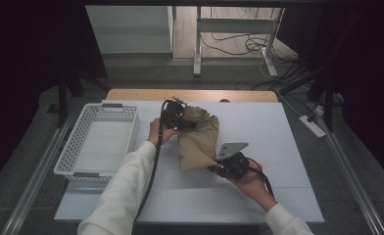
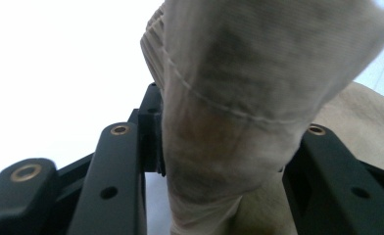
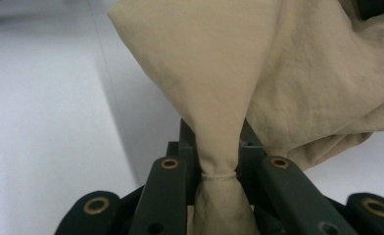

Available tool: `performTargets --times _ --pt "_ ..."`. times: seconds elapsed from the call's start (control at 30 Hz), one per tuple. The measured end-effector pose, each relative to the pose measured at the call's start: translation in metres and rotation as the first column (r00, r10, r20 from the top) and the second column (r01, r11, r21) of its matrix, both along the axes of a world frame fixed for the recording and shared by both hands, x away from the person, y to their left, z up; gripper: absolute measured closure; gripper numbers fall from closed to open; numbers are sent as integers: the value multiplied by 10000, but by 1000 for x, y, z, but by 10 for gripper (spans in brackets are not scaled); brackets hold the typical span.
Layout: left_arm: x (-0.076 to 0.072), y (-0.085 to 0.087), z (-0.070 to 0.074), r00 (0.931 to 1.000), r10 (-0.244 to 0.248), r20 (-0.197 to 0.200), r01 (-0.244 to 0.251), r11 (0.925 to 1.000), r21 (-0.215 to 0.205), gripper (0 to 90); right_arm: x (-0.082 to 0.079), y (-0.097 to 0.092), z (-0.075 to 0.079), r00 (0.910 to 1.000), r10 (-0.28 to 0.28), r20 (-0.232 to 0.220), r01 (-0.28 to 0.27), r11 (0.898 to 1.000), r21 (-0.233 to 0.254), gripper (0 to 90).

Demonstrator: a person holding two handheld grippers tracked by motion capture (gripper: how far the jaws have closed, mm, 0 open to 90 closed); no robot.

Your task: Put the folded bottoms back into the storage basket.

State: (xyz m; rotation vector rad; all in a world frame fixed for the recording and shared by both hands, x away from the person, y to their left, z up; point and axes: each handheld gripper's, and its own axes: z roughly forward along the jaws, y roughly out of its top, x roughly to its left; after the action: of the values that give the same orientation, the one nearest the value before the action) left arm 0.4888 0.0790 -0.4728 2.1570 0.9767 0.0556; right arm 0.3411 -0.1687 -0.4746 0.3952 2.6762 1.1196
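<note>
- High view: beige cloth garment [image 1: 198, 139] lying crumpled on the white table [image 1: 278, 127], near its middle and just right of the white basket [image 1: 102, 139]. Left gripper [image 1: 186, 121] at the garment's far left edge, clamped on a fold. Right gripper [image 1: 220, 166] at the garment's near right corner, clamped on that corner. Both sleeves white, entering from the bottom edge.
- Left gripper view: jaws closed narrow on a thick bunched fold of the garment [image 2: 239, 117], with a stitched seam running across the fold. Cloth standing up between the black jaws, white table surface behind.
- Right gripper view: jaws closed narrow on a pinched hemmed corner of the garment [image 3: 219, 147]. Cloth fanning out upward from the pinch point, remainder draped to the right on the table.
</note>
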Motion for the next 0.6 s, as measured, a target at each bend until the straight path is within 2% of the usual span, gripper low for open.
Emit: performTargets --times 0.6 --pt "-17 20 28 9986 139 513 -120 9992 -386 569 -7 6 18 9997 112 214 -125 9980 613 787"
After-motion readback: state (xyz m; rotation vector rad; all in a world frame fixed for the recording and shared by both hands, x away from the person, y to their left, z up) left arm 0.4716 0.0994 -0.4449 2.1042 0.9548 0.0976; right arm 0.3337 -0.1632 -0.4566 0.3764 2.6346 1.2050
